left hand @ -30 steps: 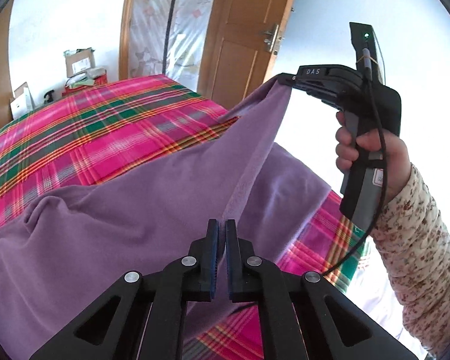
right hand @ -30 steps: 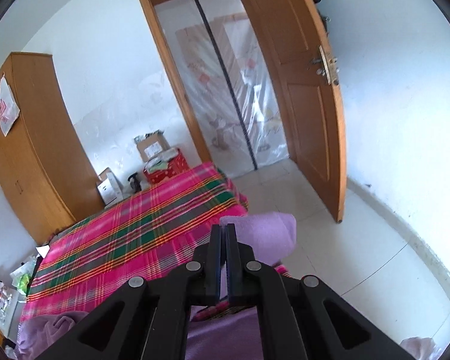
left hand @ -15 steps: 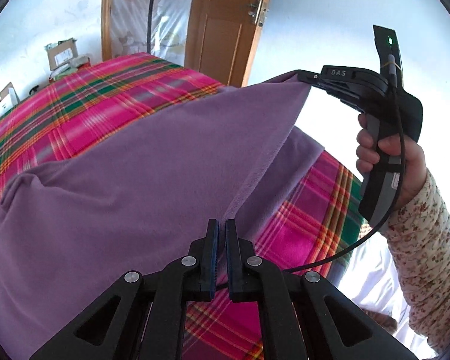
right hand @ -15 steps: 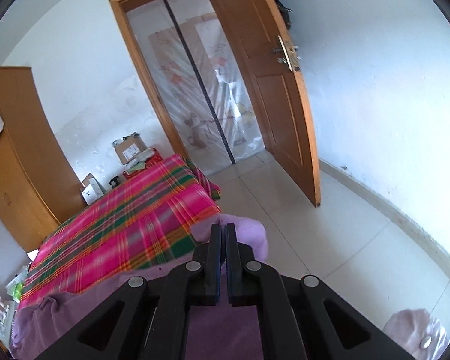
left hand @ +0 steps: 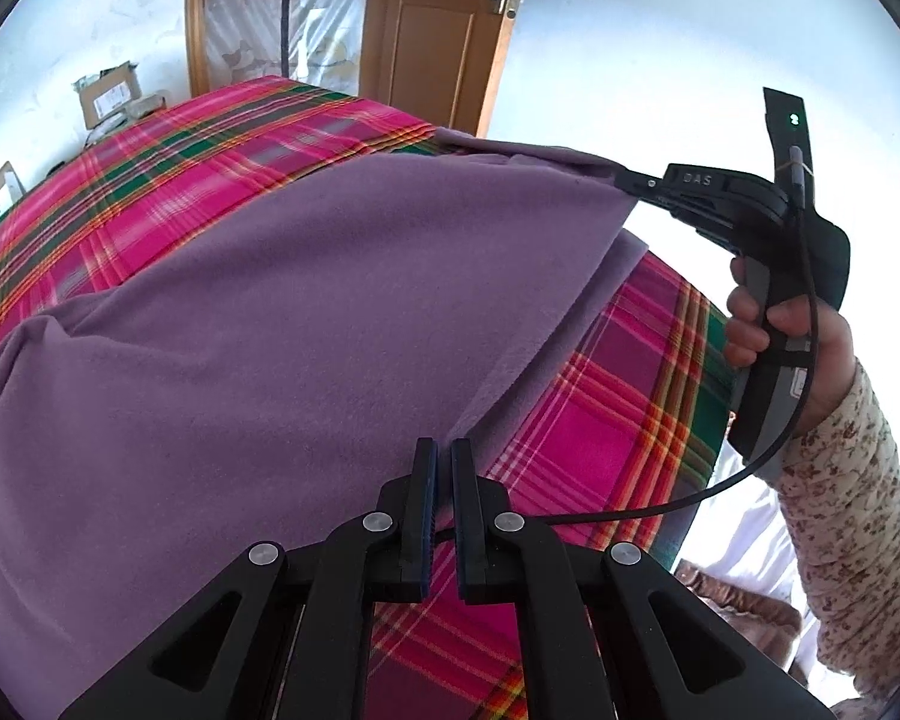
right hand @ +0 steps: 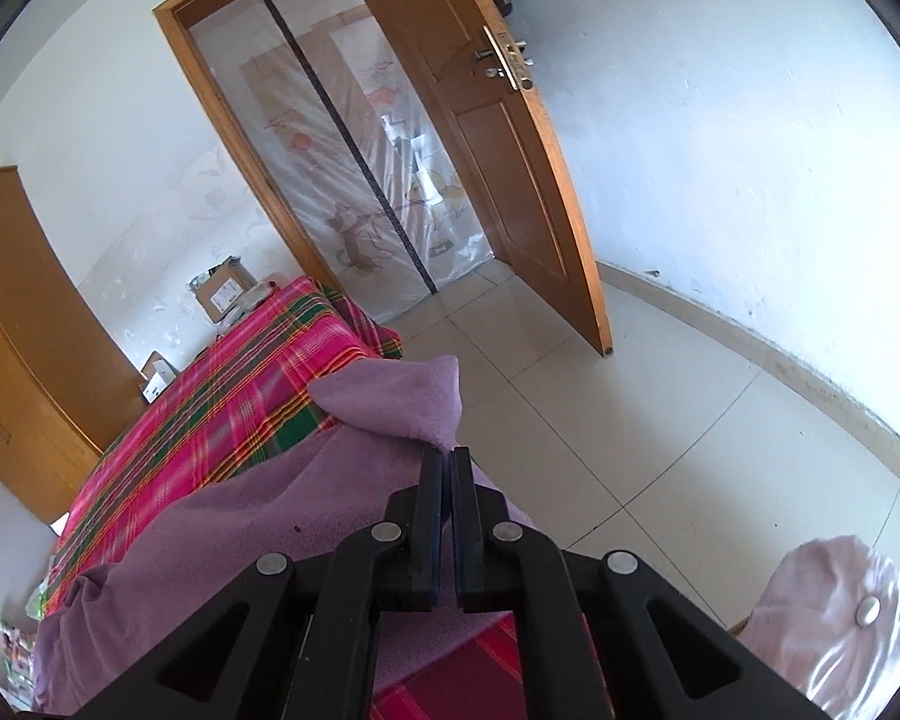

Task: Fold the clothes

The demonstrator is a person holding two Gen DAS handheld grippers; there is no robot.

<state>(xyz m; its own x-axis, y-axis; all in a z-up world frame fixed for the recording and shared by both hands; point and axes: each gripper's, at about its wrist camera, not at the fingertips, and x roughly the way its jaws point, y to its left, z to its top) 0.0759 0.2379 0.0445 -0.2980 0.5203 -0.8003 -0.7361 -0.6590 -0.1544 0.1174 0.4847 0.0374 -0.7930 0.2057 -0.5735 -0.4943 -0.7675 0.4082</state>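
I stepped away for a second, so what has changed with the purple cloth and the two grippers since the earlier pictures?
The right gripper has carried its corner of the purple garment down toward the plaid bedspread, so the raised edge now lies lower and flatter. Unchanged: the left gripper and the right both stay shut on the cloth.

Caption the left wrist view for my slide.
Both grippers, left gripper and right gripper, pinch the purple garment over the plaid bedspread.

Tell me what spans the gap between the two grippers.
In the left wrist view, the purple garment's edge stretches from left gripper to right gripper, over the plaid bedspread.
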